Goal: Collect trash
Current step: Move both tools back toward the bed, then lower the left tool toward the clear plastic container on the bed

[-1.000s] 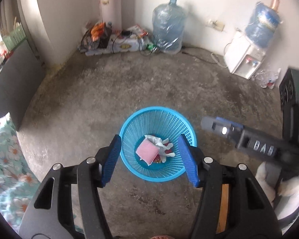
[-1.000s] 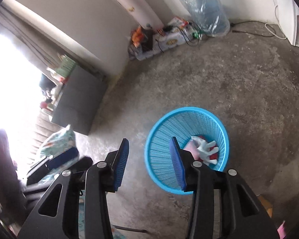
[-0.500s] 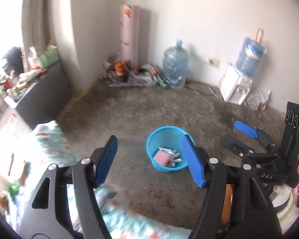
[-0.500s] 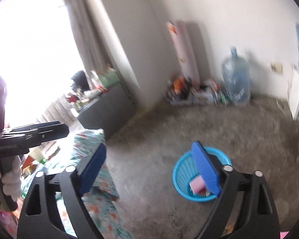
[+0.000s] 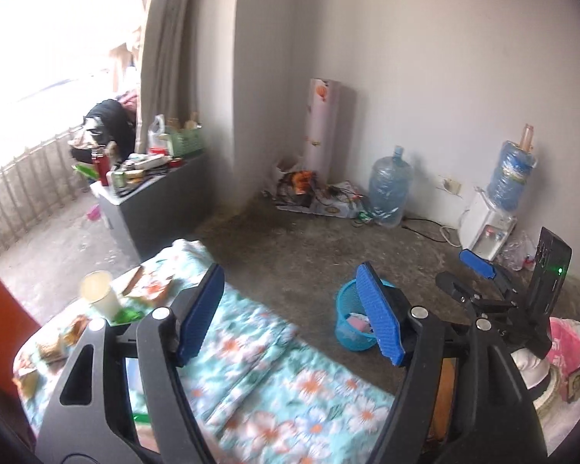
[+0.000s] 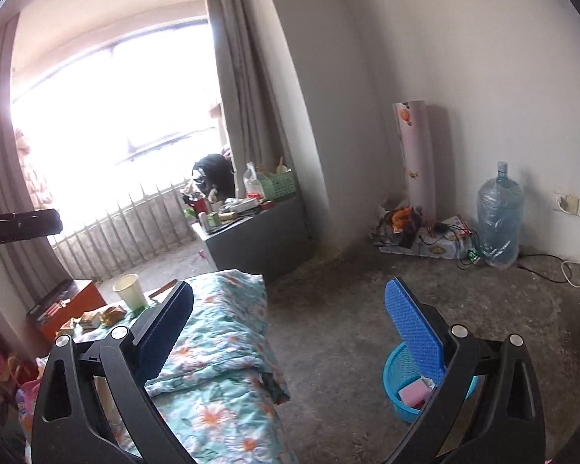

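My left claw (image 5: 290,319) and right claw (image 6: 294,332), both wide and empty, frame a floral bedspread (image 5: 282,386), lower left; blue basket (image 6: 400,381) on concrete floor (image 6: 348,309).

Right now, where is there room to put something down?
Bare floor lies between the flowered blanket, blue basket and water jug. The blanket's near half is free too. It's crowded around the paper cup and on the grey cabinet.
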`<state>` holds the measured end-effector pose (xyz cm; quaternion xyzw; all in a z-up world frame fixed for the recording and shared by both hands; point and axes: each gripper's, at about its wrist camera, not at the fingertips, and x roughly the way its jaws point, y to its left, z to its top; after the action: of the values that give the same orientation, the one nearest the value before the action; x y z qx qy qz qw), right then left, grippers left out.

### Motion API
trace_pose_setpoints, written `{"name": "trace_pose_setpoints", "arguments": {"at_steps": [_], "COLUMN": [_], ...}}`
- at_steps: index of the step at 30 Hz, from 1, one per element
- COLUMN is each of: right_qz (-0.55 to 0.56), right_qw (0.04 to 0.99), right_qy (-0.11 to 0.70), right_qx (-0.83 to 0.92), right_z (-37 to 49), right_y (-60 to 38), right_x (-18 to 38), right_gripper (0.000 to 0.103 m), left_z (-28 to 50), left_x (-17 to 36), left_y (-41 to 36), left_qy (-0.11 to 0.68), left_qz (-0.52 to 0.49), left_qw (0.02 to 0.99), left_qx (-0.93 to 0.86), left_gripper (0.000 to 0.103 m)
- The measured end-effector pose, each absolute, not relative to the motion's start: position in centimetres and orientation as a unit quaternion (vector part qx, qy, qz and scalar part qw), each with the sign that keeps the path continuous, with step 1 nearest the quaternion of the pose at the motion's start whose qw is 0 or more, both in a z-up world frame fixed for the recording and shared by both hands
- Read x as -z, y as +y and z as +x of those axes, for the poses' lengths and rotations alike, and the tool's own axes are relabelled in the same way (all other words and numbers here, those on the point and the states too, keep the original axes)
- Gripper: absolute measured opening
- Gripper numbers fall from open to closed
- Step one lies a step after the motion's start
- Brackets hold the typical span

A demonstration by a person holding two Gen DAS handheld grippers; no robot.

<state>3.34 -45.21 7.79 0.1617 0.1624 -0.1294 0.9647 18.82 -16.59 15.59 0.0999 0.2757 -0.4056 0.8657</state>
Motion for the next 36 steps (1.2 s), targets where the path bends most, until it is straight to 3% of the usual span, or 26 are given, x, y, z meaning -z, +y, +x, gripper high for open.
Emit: {"name": "trace_pose_setpoints", "arguments": {"at_steps": [23, 36], "right_qz": [0.228, 0.257], "right_qw": [0.936, 0.895], "right_qy": [0.268, 0.352], "right_qx": [-0.01, -0.089], "right_z": [7.4, 14.9], "right_y": [-41.2, -37.1], "right_x": [-6.9, -2.6], "right_gripper": [0.097, 0.097], "left_z": [18.9, 24.3], "left_x": [-16.2, -10.1], "left_y": [-3.2, 5.1], "left_qy": [0.286, 0.358], "left_qz": [0.072, 0.011], "left_qw": [0.919, 0.91], "left_qx": [0.262, 0.208], "left_gripper": [0.072, 0.072]}}
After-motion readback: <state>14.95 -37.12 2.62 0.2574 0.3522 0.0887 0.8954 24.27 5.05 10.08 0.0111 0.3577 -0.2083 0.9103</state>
